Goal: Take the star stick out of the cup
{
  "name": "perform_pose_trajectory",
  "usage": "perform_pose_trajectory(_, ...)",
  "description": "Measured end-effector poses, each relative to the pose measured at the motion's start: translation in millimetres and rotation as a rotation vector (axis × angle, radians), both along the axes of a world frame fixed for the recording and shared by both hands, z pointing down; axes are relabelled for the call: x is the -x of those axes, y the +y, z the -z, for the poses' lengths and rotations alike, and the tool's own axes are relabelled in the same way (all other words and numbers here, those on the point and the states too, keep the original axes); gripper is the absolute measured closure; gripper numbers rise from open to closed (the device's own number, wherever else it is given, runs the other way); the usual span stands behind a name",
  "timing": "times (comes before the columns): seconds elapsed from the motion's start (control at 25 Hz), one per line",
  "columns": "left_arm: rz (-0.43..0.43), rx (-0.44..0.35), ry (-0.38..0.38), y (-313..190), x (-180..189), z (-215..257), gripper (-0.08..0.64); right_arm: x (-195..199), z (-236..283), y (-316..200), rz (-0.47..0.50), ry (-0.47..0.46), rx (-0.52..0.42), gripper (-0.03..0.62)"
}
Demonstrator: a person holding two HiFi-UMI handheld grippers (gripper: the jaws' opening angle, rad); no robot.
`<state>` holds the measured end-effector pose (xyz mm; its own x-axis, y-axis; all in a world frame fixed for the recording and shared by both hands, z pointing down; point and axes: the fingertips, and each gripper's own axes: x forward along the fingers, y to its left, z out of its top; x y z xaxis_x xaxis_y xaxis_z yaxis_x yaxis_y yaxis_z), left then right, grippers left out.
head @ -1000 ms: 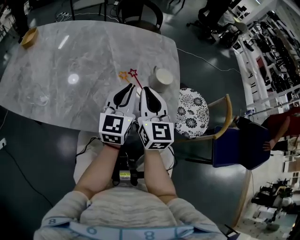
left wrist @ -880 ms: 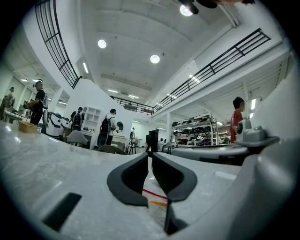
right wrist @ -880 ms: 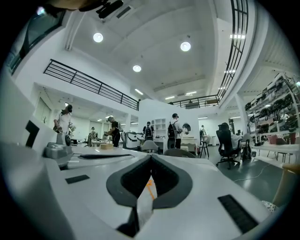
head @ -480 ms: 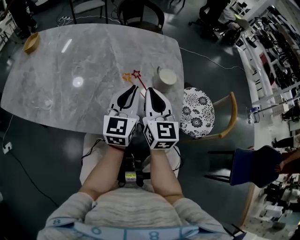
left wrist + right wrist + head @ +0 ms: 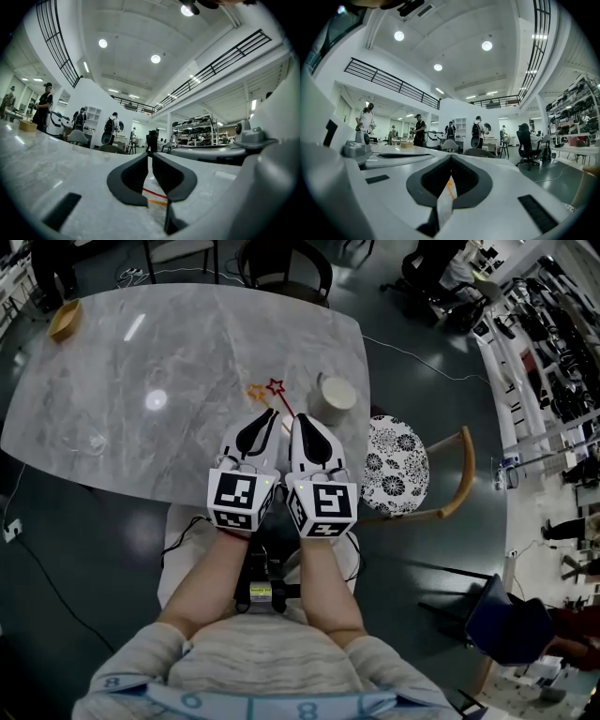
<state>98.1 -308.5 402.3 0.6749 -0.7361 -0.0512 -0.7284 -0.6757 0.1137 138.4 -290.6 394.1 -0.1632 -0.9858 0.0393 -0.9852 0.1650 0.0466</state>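
A pale cup (image 5: 330,397) stands upright near the right edge of the grey marble table (image 5: 141,352). Two star sticks lie flat on the table just left of it, outside the cup: an orange star (image 5: 255,391) and a red star (image 5: 275,386). Their stems run toward me. My left gripper (image 5: 272,414) and right gripper (image 5: 296,418) rest side by side at the near table edge, both shut and holding nothing. The left gripper (image 5: 150,155) view shows the red stem (image 5: 155,193) and orange stem (image 5: 157,202) below the shut jaws. Past my right gripper (image 5: 451,157) the orange star (image 5: 449,184) shows.
A wooden bowl (image 5: 63,320) sits at the table's far left corner. A chair with a flowered cushion (image 5: 394,465) stands right of the table, another chair (image 5: 281,263) at its far side. People stand in the hall beyond.
Both grippers stay shut and side by side at the same place. The head view has shifted a little, and a person at the right has moved off.
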Motion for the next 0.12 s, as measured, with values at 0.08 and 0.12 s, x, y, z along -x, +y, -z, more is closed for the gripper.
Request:
perform_pose_trajectory(0.08, -0.001, 0.000, -0.002, -1.7, 0.3, -2.3, 0.523, -1.0, -1.4, -1.1, -0.006, 0.003, -0.002, 0.583)
perform_pose_trajectory(0.12, -0.001, 0.000, -0.004, -2.4, 0.3, -3.5, 0.523, -1.7, -2.3, -1.6, -0.009, 0.004, -0.003, 0.583)
